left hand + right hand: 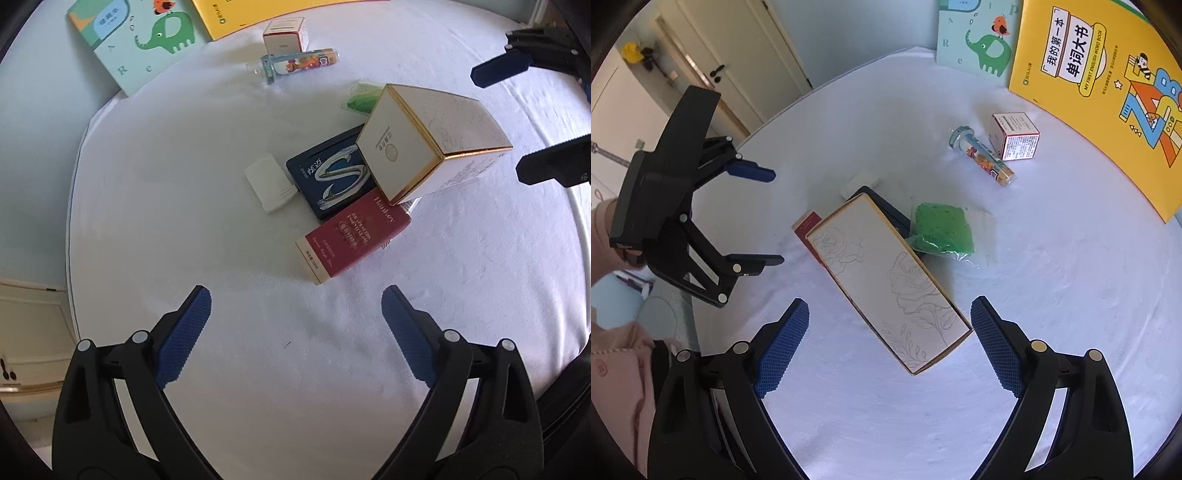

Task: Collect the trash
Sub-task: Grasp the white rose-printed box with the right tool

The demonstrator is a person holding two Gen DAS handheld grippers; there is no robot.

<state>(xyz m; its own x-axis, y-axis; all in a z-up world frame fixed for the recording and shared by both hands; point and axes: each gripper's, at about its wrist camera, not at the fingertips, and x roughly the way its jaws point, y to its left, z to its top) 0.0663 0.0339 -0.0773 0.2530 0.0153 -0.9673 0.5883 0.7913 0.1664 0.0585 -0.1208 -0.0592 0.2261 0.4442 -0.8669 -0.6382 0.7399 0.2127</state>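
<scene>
A pile of empty packaging lies on the round white table [184, 240]. A tall white box with gold edges [428, 144] [890, 284] leans on a dark blue gum pack [328, 177] and a red carton [351, 240]. Beside them are a small white case [271, 182], a green wrapper [942, 229] [364, 98], a printed tube [295, 64] [984, 157] and a small white-and-red box [284, 35] [1015, 136]. My left gripper [295, 332] [768, 218] is open, short of the red carton. My right gripper [890, 343] [506, 122] is open just before the white box's near end.
Two children's books lie at the table's far side: a pale green one with an elephant [979, 37] [136, 40] and a yellow word book [1108, 88]. A person's pink sleeve [620, 373] shows at left. A door [738, 55] stands beyond the table.
</scene>
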